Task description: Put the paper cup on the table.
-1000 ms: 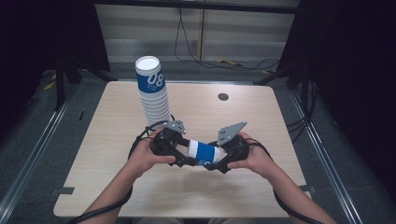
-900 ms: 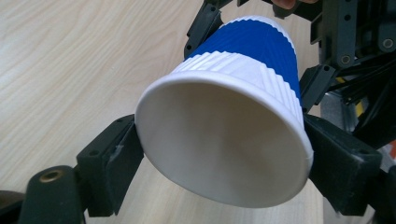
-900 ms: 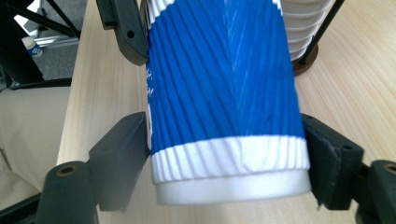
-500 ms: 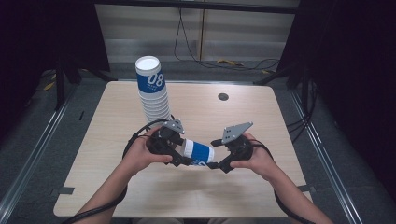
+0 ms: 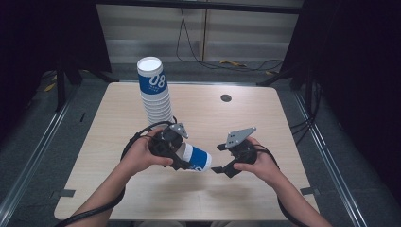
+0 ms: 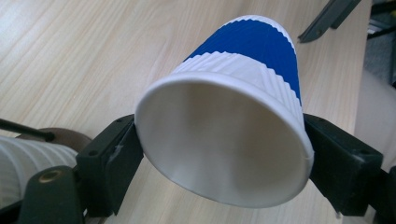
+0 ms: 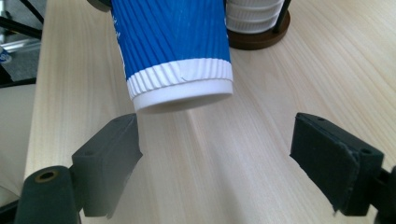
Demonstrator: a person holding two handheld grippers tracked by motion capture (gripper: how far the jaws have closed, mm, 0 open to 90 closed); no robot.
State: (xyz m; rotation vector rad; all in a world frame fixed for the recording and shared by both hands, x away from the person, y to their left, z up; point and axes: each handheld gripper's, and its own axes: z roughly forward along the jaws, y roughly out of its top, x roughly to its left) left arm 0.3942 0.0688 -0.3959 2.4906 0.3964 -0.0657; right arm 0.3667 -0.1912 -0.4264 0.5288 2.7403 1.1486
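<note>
Nearest to us, our left gripper (image 5: 182, 163) pinches the blue-and-white paper cup (image 5: 196, 158) at its open rim, one black jaw on either side, so the cup lies sideways above the wooden table (image 5: 265, 118). Just beside the cup's base, our right gripper (image 5: 218, 169) has just been opening, and its jaws now stand spread and clear of the cup. Farther back, the tall stack of cups (image 5: 154, 92) leans on its dark round stand.
</note>
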